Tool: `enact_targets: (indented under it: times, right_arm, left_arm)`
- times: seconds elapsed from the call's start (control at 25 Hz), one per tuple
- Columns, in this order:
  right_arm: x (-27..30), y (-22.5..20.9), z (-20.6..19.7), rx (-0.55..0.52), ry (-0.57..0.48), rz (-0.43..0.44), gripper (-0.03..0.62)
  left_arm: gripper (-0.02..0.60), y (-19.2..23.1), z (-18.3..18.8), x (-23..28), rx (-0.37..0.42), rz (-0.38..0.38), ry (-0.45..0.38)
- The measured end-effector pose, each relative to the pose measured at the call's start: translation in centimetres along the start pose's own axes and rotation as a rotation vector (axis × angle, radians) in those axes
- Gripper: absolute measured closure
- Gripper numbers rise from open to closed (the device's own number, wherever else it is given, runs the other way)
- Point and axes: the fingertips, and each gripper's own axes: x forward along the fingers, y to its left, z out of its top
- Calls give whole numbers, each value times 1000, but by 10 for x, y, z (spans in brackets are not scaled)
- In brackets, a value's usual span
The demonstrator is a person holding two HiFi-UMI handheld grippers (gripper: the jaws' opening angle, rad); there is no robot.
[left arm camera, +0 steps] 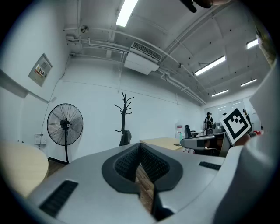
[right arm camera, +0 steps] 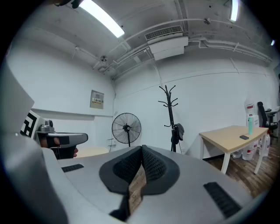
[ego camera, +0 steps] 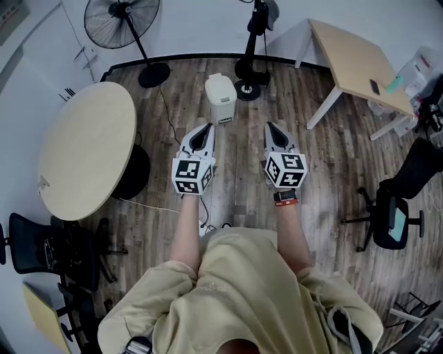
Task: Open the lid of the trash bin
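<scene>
A small white trash bin with its lid down stands on the wood floor ahead of me. My left gripper and right gripper are held side by side just short of it, one to each side, both pointing toward it. Each has its jaws together with nothing held. In the left gripper view the left gripper points level at the far wall, and the bin is hidden below the jaws. The right gripper in its own view likewise shows only the room beyond.
A round beige table stands at my left, a rectangular wooden table at the far right. A floor fan and a coat stand stand by the back wall. Black office chairs are at the right, and a cable runs across the floor.
</scene>
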Motion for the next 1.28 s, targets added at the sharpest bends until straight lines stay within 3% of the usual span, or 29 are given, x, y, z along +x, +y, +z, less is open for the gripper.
enact_targets:
  times: [0.72, 1.28]
  right_arm:
    - [24, 55, -22, 43, 9, -10, 578]
    - [71, 44, -17, 6, 24, 24, 579]
  left_arm:
    - [557, 44, -15, -18, -43, -40, 4]
    - [557, 61, -26, 22, -62, -31, 17]
